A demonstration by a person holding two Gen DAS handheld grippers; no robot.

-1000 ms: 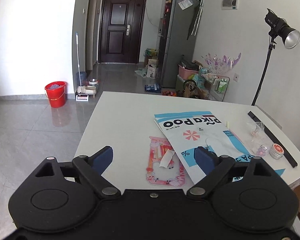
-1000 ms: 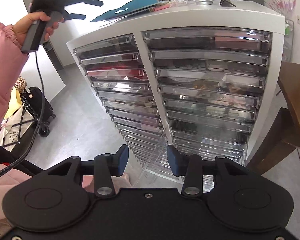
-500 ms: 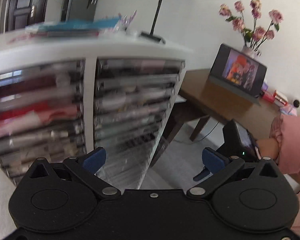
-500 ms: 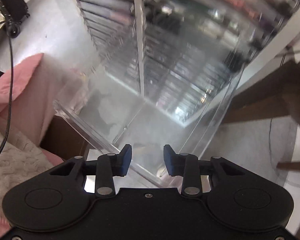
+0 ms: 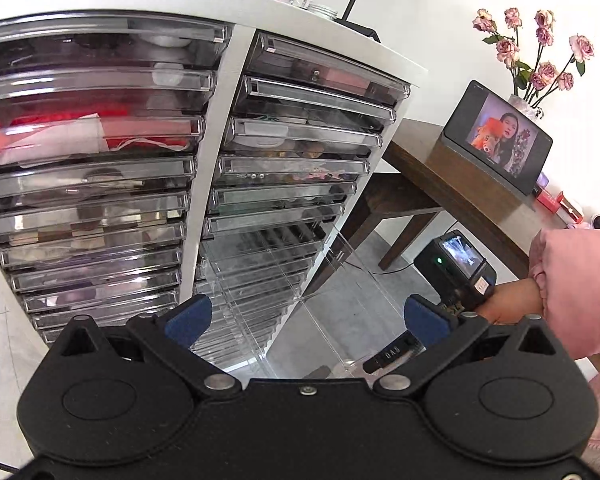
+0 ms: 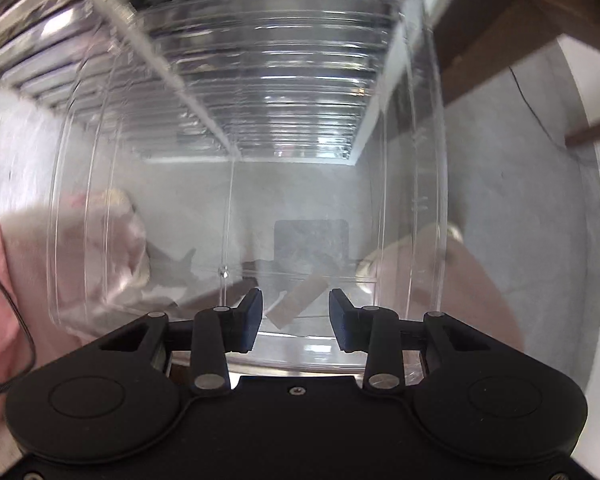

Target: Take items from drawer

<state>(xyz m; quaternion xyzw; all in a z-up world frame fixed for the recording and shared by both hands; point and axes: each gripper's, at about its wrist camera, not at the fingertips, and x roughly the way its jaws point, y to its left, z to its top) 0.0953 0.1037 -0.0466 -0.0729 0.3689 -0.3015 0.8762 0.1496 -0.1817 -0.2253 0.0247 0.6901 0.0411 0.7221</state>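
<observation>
Drawer: clear acrylic drawer (image 5: pixel 300 292) pulled out of the right column, exposing contents.
Right gripper (image 6: pixel 296 316): jaws parted, empty, over drawer front, near tan strip (image 6: pixel 298 298).
Left gripper (image 5: pixel 306 316): wide open, held back, free to receive.

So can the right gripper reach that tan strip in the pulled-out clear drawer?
Probably yes. The right gripper is open above the front of the clear drawer, and the tan strip lies just ahead between its fingers, with nothing visibly covering it.

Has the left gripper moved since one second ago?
Yes. The left gripper went down from the cabinet top to its drawer fronts.
</observation>
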